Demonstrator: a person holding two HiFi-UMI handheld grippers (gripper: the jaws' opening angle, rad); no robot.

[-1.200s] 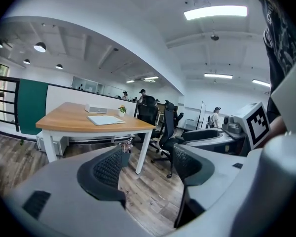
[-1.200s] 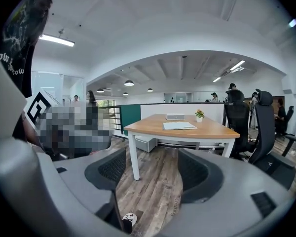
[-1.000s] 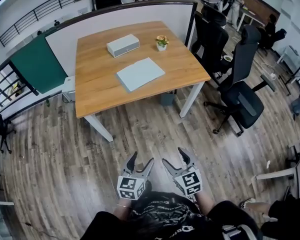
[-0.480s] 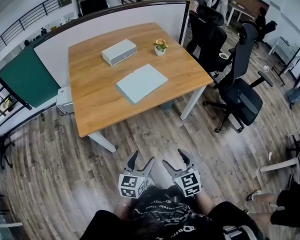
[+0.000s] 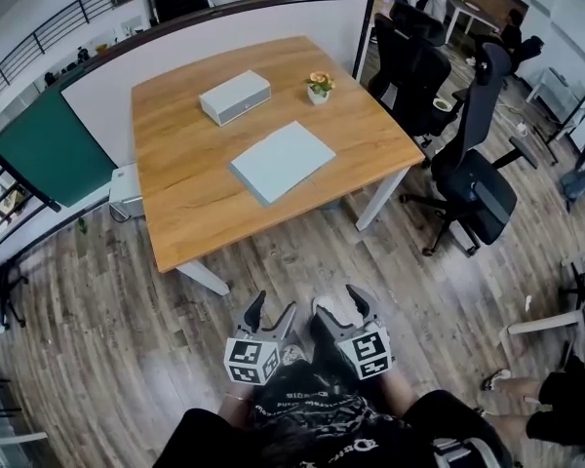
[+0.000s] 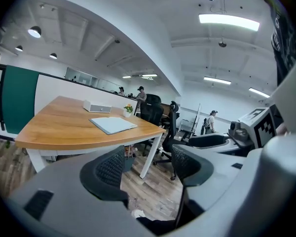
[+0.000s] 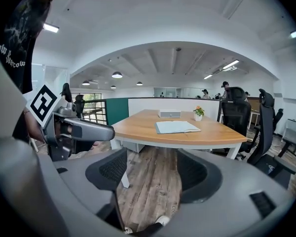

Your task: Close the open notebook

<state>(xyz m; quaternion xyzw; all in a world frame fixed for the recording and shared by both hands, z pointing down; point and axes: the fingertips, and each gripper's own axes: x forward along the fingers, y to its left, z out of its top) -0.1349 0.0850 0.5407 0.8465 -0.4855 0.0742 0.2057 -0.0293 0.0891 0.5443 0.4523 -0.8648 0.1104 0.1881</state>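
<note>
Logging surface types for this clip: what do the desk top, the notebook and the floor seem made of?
Desk top: wood or wood-look laminate, smooth, orange-brown with visible grain.
Notebook: probably paper, pale blue-grey and matt, no glare; cover material unclear.
Floor: grey-brown planks with grain and seams, wood or vinyl, can't tell which.

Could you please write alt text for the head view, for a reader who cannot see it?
Seen from above, a person holds the left gripper and the right gripper, both open and empty, short of a wooden table. On the table lie a pale notebook, a grey box and a small potted plant.
</note>
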